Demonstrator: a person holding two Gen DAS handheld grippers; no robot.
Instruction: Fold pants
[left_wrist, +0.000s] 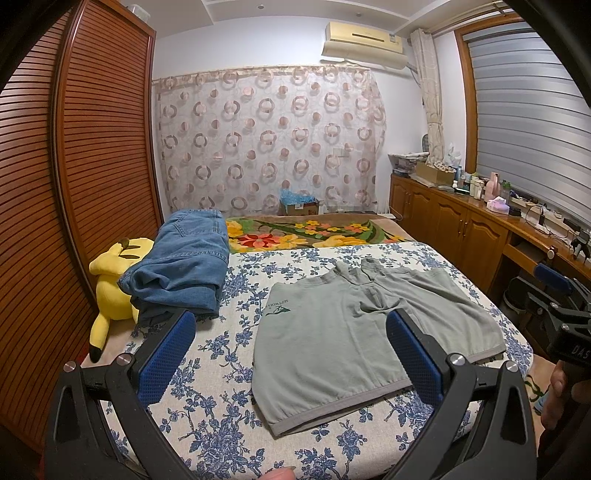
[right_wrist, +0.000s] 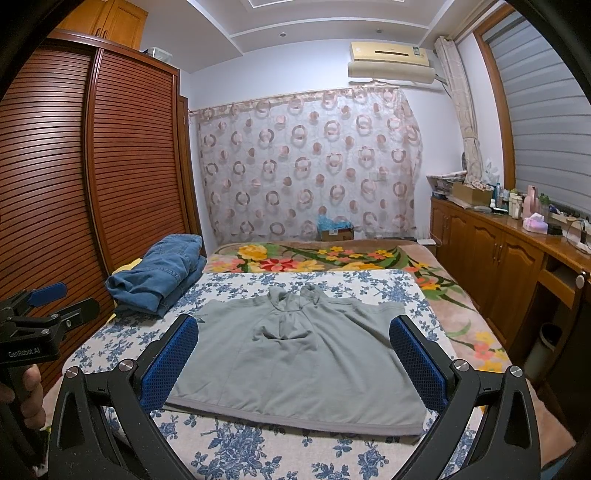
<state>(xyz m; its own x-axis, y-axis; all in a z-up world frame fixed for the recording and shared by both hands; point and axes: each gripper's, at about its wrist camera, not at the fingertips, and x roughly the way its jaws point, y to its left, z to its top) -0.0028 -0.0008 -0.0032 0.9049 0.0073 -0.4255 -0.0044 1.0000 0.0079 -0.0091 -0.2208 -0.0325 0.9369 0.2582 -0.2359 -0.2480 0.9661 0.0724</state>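
Note:
A grey-green garment (left_wrist: 343, 332) lies spread flat on the blue-flowered bed sheet (left_wrist: 207, 424), with its hemmed edge toward me and a small dark logo at its left. My left gripper (left_wrist: 291, 325) hovers open above the garment's near left part and holds nothing. In the right wrist view the same garment (right_wrist: 295, 354) fills the middle, and my right gripper (right_wrist: 293, 321) is open over it, its blue pads (right_wrist: 170, 362) wide apart. Each gripper shows at the edge of the other's view, the right gripper (left_wrist: 557, 299) and the left gripper (right_wrist: 48, 299), each held by a hand.
A stack of folded blue jeans (left_wrist: 184, 269) sits at the bed's left, beside a yellow plush toy (left_wrist: 110, 284). A slatted wardrobe (left_wrist: 74, 184) stands along the left. A wooden cabinet (left_wrist: 461, 221) with clutter runs along the right. A flowered blanket (left_wrist: 303, 232) covers the far end.

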